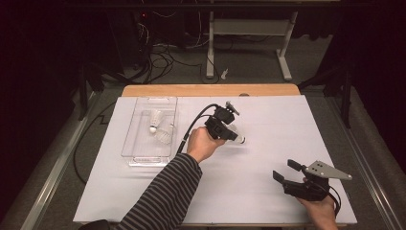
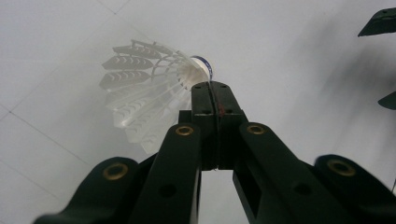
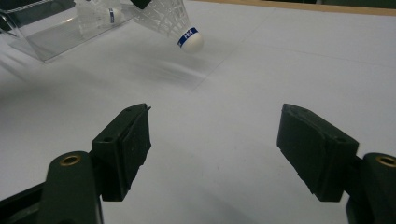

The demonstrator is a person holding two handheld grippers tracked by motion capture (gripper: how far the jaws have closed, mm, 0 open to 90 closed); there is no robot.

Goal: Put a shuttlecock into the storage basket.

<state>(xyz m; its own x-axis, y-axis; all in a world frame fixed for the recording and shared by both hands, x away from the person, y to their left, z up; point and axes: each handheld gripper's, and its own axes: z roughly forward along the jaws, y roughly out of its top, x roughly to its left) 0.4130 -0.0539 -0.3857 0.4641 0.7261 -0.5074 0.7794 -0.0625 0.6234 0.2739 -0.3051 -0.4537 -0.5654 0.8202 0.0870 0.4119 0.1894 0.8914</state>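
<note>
Clearly left hand-held gripper (image 2: pixel 215 88) clamps shuttlecock (image 2: pixel 149 88) skirt; right hand-held gripper (image 3: pixel 215 144) jaws apart, empty.

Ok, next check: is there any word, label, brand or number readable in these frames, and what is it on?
Blue band around the cork of the held shuttlecock: white lettering, too blurred to read.
Blue band on a shuttlecock in the clear tray: too small to tell whether it carries text.
Left gripper, right gripper and white table cover: no text to be seen.
Nothing can be quoted with confidence.
</note>
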